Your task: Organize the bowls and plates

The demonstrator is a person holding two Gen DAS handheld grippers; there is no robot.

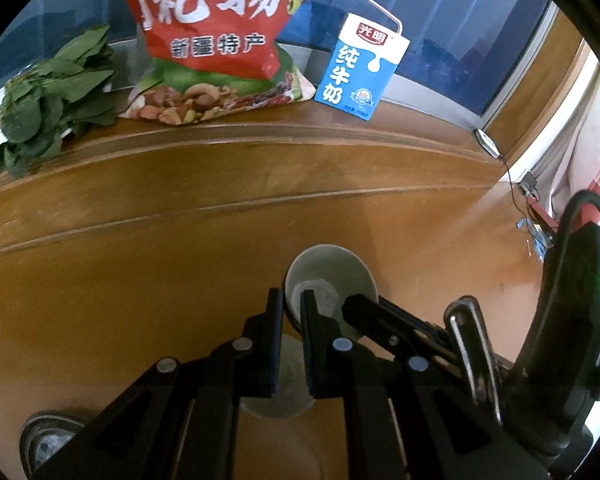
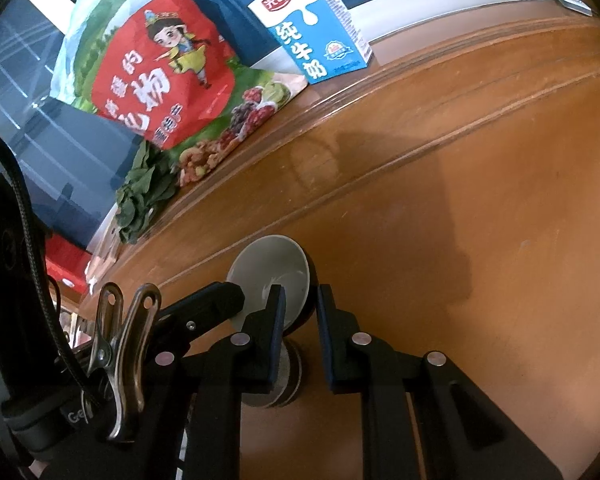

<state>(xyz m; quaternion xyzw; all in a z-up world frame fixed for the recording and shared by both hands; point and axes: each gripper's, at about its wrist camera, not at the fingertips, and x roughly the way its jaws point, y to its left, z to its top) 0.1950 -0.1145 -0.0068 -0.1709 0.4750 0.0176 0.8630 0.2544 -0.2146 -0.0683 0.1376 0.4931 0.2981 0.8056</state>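
Bowl first: a small white ceramic bowl with a dark outside [image 1: 332, 276] sits low in the centre of both wrist views, held up over the brown wooden counter [image 1: 180, 240] by both of my claws at once. My left claw [image 1: 292, 312] is closed on its rim, one finger inside and one outside; my right claw [image 2: 300, 308] is clamped on the opposite rim the same way.

I judge the task to be mid-way through a carry: this bowl is lifted and not yet set anywhere, and I see no stack or rack to receive it.

In the left view, a second grey dish [image 1: 48, 436] shows at the lower left edge, which the right view lacks. From the right view I get the bowl's dark outer wall and a ridged foot under it. Both show the red snack bag [image 1: 220, 20], the blue milk carton [image 1: 360, 68] and the leafy greens [image 1: 56, 96] along the top.
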